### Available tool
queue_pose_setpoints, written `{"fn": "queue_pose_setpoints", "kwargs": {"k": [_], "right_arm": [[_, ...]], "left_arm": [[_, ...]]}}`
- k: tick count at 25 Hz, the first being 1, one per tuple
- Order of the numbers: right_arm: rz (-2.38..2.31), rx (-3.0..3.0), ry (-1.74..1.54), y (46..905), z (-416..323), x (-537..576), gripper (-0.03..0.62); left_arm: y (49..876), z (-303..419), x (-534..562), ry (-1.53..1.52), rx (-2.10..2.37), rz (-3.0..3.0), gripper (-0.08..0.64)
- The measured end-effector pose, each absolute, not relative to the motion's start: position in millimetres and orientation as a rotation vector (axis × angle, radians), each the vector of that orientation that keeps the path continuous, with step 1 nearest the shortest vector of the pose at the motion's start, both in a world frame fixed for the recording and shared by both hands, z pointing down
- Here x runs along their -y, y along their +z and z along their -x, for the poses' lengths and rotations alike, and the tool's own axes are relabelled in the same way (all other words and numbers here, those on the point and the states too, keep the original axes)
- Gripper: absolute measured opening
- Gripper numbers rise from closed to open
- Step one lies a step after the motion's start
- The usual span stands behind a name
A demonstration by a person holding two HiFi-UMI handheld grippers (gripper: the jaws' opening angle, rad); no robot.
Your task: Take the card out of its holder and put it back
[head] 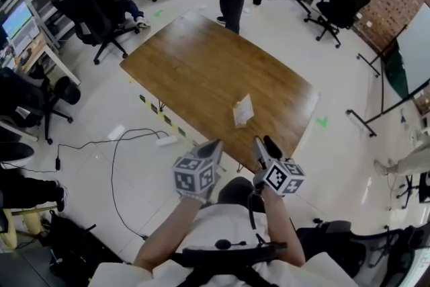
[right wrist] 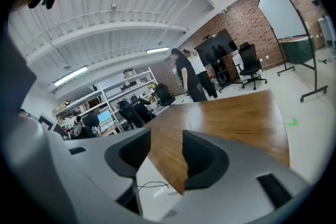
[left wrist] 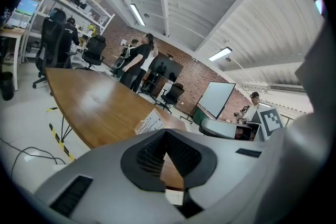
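While the card holder (head: 243, 111) lies on the table (head: 201, 64), the left gripper (head: 215, 144) is pressed together and the right gripper (head: 264, 142) is spread, holding nothing.

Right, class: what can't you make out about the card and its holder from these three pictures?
- Head view: card holder too small; whether it is full, and any print, unclear.
- Left gripper view: holder's lower part hidden behind left gripper; print blurred.
- Right gripper view: holder not seen; only table shows.
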State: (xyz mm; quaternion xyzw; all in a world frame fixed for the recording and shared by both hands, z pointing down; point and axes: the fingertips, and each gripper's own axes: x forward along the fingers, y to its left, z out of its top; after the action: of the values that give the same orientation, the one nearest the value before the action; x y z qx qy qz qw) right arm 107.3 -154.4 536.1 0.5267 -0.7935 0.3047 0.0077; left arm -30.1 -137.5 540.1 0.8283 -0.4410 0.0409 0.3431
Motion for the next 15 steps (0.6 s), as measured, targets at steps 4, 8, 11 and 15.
{"fn": "queue_pose_setpoints", "kwargs": {"k": [4, 8, 11, 15], "right_arm": [[-1.634, 2.429, 0.944, 544.8, -108.5, 163.4, 0.216], [-1.641, 2.39, 0.925, 555.9, -109.0, 186.2, 0.216], [-1.641, 2.356, 0.93, 566.0, -105.3, 205.0, 0.216], [-1.626, 2.314, 0.924, 584.8, -101.4, 223.8, 0.216]], "left_arm": [[540.3, 25.5, 151.6, 0.101, 1.127, -2.155, -0.005], [540.9, 21.4, 167.5, 0.113, 1.107, -2.162, -0.005], [541.7, 17.2, 176.6, 0.154, 1.085, -2.179, -0.005], [548.1, 13.2, 191.2, 0.181, 1.081, -2.178, -0.005]]}}
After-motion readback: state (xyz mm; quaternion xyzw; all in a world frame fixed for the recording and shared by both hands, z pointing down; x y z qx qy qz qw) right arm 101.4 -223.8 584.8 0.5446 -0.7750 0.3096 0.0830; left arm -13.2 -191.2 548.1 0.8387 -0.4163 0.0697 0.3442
